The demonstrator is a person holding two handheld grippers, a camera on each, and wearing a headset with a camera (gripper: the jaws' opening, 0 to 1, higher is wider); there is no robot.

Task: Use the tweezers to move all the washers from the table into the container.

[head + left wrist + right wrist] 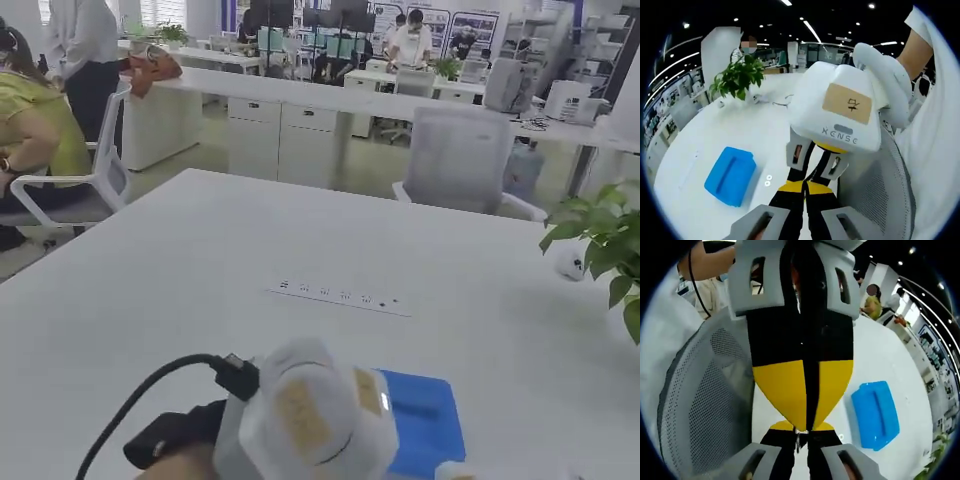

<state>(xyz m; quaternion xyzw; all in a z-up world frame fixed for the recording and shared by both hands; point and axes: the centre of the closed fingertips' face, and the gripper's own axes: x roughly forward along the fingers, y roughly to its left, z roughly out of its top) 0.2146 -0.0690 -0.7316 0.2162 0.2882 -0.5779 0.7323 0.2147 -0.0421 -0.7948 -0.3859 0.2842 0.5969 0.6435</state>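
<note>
A blue container (425, 420) lies on the white table (300, 250) near the front edge, beside a gripper's white body (305, 415). In the left gripper view two small washers (768, 180) lie on the table just right of the container (731, 175). My left gripper (804, 186) and right gripper (810, 179) point at each other, tip to tip, both with black-and-yellow fingers pressed together. The right gripper view shows the same meeting: right gripper (802, 435), left gripper (808, 426), with the container (875, 415) to the right and a washer (841, 437) near the tips. Tweezers cannot be made out.
A power socket strip (340, 297) is set into the table's middle. A potted plant (605, 240) stands at the right edge. A mesh office chair (890, 180) sits close behind the grippers. Other desks, chairs and people fill the room beyond.
</note>
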